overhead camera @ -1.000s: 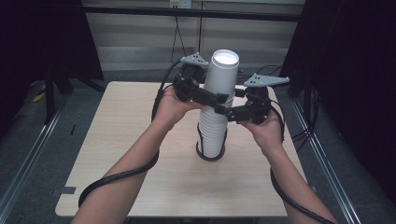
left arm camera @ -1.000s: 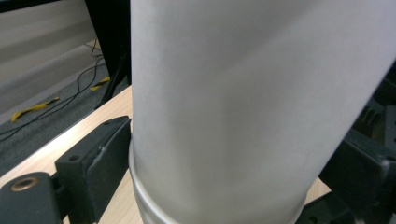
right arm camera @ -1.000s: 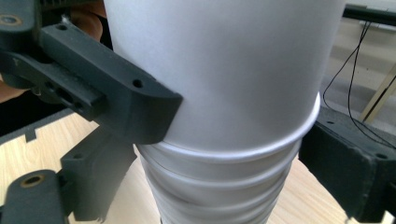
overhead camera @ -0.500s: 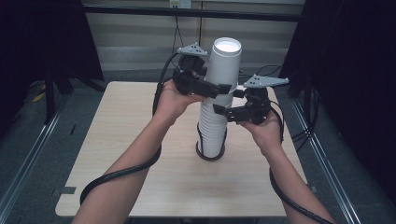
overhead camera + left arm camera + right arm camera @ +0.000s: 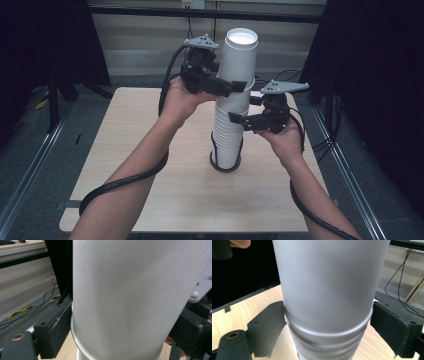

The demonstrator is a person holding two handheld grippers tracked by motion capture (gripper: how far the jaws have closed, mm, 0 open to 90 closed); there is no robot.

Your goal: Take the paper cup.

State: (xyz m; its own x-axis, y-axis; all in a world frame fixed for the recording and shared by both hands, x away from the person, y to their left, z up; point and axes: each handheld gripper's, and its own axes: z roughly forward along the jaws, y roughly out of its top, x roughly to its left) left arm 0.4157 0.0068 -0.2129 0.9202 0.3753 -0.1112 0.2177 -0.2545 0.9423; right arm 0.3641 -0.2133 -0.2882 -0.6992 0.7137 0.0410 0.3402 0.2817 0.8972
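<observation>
Cups stand as a white stack (image 5: 227, 142) mid-bench (image 5: 150, 150). Above the stack, the left gripper (image 5: 235, 86) has just been closing its fingers (image 5: 58, 327), now clenched on the inverted top cup (image 5: 239, 60). Below that cup, the right gripper (image 5: 239, 119) clamps the stack's upper cups.

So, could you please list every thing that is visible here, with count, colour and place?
Top white paper cup: one, white, raised out of the stack, between the left jaws.
Stack of white paper cups: one stack, white, upright at the table centre.
Dark ring: one, dark, around the stack's foot.
Light wooden table: one, beige.
Left gripper: black, jaws just closing, pads on the top cup.
Right gripper: black, jaws around the stack.
Forearms: two, from the bottom edge.
</observation>
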